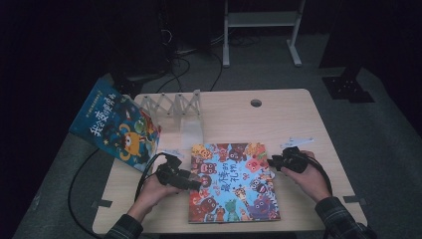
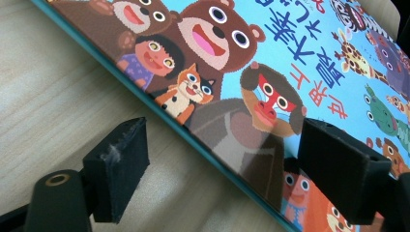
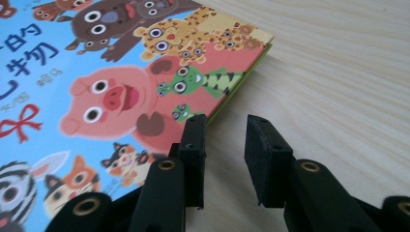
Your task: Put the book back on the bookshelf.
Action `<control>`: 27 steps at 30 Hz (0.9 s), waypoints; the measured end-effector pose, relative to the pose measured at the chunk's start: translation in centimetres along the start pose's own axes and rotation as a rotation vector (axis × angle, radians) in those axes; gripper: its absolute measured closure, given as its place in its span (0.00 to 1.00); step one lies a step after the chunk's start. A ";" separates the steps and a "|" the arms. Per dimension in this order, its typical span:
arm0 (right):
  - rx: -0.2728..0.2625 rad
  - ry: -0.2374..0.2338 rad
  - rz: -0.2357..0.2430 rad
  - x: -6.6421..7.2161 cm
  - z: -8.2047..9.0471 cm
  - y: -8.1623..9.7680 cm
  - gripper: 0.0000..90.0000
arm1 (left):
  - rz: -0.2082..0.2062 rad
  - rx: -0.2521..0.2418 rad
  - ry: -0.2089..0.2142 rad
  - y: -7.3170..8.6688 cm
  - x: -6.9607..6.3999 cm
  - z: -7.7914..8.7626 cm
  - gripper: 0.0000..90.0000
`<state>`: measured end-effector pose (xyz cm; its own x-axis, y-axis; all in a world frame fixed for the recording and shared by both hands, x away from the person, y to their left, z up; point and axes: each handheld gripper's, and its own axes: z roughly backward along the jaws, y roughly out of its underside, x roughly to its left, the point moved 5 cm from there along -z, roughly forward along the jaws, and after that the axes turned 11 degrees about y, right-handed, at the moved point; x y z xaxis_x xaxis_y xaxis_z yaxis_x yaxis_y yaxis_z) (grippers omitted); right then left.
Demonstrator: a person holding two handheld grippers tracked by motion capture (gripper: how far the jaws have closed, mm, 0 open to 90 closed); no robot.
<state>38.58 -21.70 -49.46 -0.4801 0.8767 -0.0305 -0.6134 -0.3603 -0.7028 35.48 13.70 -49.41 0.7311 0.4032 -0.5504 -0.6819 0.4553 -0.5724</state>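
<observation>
A flat, glossy picture book point(image 1: 233, 183) with cartoon animals on its cover lies on the pale wood-grain table point(image 1: 298, 119), near the front edge. The left gripper point(image 1: 196, 183) sits at the book's left, teal-edged side, its black foam-faced jaws spread wide, astride that edge without pressing it. The right gripper point(image 1: 272, 162) rests at the book's right edge, jaws drawn close with a narrow gap, nothing between them, one jaw beside the green-edged corner.
</observation>
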 end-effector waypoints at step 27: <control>-0.018 -0.157 -0.013 1.5 3.1 1.7 0.56 | 0.009 0.014 0.062 -0.2 -0.5 -1.4 0.15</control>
<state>34.88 -21.94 -48.54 -0.5653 0.8201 0.0890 -0.6094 -0.3425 -0.7150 35.21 12.31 -49.91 0.7224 0.3574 -0.5920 -0.6875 0.4632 -0.5593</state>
